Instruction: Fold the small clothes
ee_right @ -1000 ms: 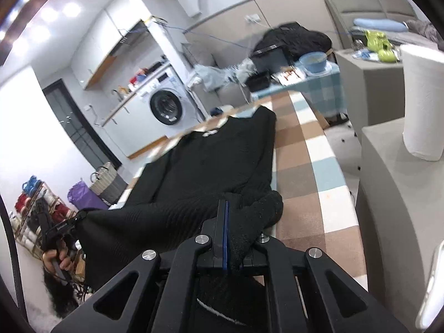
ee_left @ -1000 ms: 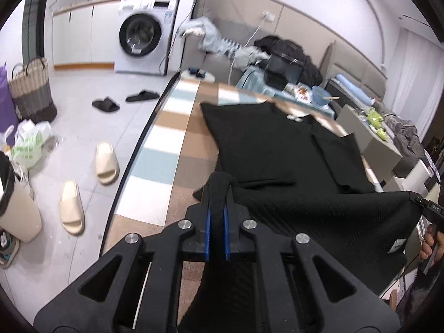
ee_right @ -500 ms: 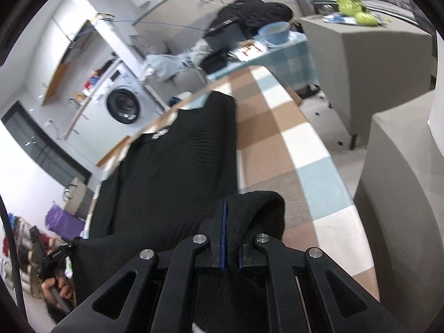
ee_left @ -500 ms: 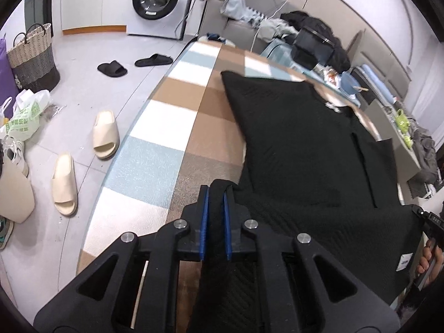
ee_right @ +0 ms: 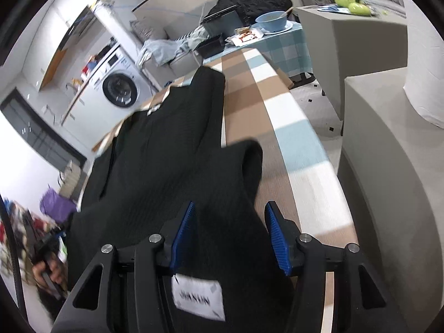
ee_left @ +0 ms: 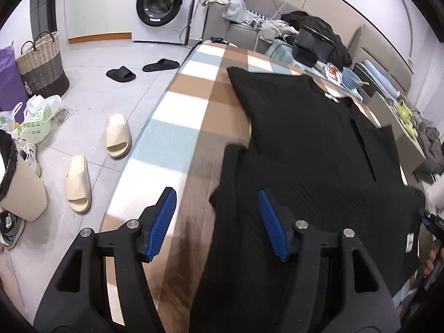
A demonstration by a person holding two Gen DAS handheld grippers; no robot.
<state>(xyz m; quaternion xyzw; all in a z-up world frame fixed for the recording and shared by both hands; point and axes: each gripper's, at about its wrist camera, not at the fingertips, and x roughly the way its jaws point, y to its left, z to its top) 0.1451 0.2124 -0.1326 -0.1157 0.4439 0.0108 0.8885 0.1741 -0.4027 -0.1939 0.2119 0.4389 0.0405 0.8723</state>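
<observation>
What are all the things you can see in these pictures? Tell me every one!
black garment: one, black, spread on the checked table.
checked table: one, brown, blue and white, under the garment.
white label: one, white, on the garment's near hem.
washing machine: one, white, by the far wall.
woven basket: one, beige and grey, on the floor.
cream slippers: two, cream, on the floor.
black slippers: two, black, on the floor.
blue bowl: one, blue, on the far small table.
left gripper: one, black with blue pads, open.
right gripper: one, black with blue pads, open.
</observation>
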